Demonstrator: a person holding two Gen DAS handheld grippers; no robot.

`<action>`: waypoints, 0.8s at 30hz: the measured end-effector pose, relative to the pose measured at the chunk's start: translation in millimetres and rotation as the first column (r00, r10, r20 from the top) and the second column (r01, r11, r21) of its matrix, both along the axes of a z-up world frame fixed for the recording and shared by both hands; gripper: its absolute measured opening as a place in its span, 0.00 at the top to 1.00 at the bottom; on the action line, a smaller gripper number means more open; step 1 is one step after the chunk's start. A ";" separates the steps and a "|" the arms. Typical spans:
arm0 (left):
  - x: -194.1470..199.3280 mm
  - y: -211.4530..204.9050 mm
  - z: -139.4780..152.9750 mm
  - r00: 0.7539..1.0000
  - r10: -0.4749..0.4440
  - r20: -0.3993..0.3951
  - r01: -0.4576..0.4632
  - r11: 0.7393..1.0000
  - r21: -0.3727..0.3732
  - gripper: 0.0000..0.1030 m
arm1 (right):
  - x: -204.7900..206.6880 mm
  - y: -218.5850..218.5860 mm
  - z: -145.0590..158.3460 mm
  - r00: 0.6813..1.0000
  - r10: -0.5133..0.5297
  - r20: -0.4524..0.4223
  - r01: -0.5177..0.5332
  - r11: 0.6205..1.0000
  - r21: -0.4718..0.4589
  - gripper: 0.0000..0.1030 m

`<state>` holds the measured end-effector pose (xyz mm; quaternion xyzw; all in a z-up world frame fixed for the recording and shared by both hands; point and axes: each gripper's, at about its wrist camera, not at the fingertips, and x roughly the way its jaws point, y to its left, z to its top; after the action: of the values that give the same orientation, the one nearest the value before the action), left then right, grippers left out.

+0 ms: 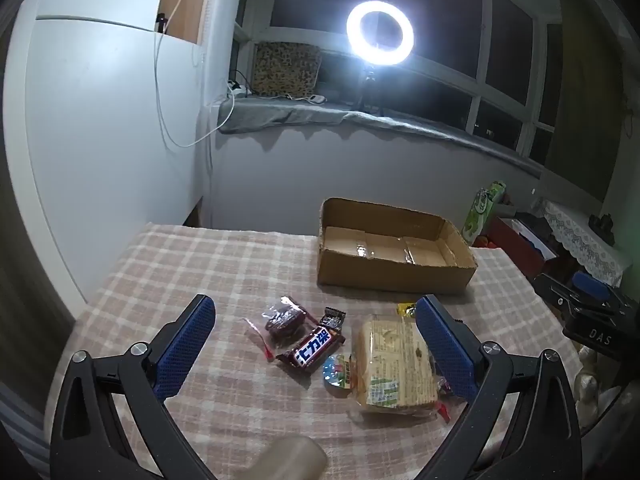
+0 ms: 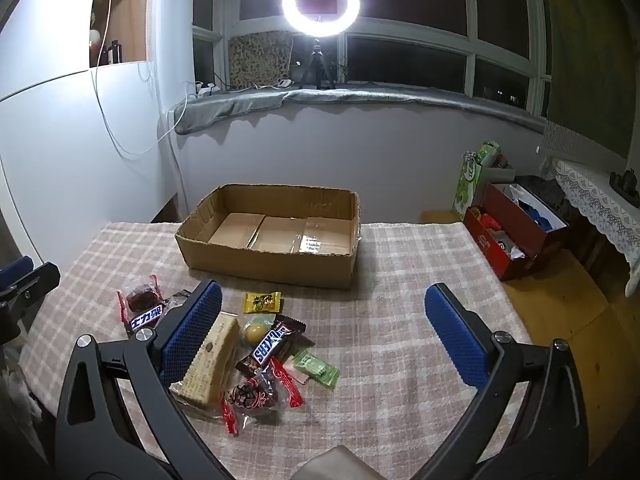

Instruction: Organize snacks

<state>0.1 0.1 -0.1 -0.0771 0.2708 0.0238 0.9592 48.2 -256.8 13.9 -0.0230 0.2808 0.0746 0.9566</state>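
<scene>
Cardboard box (image 2: 276, 236), open-topped and bare inside, sits on the checked tablecloth (image 2: 400, 320) just above frame centre in the right wrist view. Snacks lie loose below it: yellow candy (image 2: 262, 302), Snickers bar (image 2: 272, 350), green packet (image 2: 316, 368), wrapped wafer block (image 2: 210, 360). Right gripper (image 2: 322, 304): jaws wide, nothing between the pads; its left finger overlaps the wafer block in view, contact unclear. Left gripper (image 1: 314, 316): jaws wide, holding nothing, over a second Snickers bar (image 1: 312, 350) and a dark wrapped sweet (image 1: 284, 320). Ring light (image 2: 320, 3) glares at top centre.
</scene>
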 end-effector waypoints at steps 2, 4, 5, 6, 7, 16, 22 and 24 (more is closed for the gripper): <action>0.7 -0.1 -0.4 1.000 0.002 -0.002 -0.002 1.000 0.002 0.03 | -0.3 0.1 0.4 1.000 0.000 0.003 0.000 1.000 0.004 0.00; 1.9 -0.8 -1.0 1.000 0.003 -0.005 -0.003 1.000 0.007 0.03 | -0.5 0.4 0.7 1.000 -0.002 0.001 0.002 1.000 0.000 0.00; 1.0 0.6 -1.8 1.000 0.004 -0.005 -0.004 1.000 0.005 0.03 | -0.5 0.7 0.8 1.000 -0.001 0.000 0.001 1.000 -0.003 0.00; 1.1 -0.9 -0.9 1.000 0.003 -0.005 -0.003 1.000 0.003 0.03 | -0.7 0.8 0.9 1.000 -0.001 0.001 0.001 1.000 -0.004 0.00; 1.5 -1.4 0.1 1.000 0.005 -0.005 -0.005 1.000 0.002 0.03 | -0.8 1.0 1.1 1.000 -0.001 0.002 0.001 1.000 -0.004 0.00; -1.8 -1.6 0.4 1.000 -0.011 0.013 0.011 1.000 -0.003 0.03 | -1.2 2.0 3.5 1.000 -0.004 0.009 0.004 1.000 -0.010 0.00; -0.3 -1.1 0.3 1.000 -0.016 0.013 0.016 1.000 -0.006 0.03 | -2.3 1.4 6.9 1.000 -0.005 0.013 0.005 1.000 -0.011 0.00; -0.2 0.0 -0.1 1.000 -0.016 0.013 0.016 1.000 -0.009 0.03 | -2.6 1.3 6.7 1.000 -0.003 0.014 0.003 1.000 -0.011 0.00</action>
<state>-0.1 0.1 -0.2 -0.0796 0.2654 0.0143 0.9607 45.7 -255.5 20.5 -0.0283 0.2747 0.0713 0.9585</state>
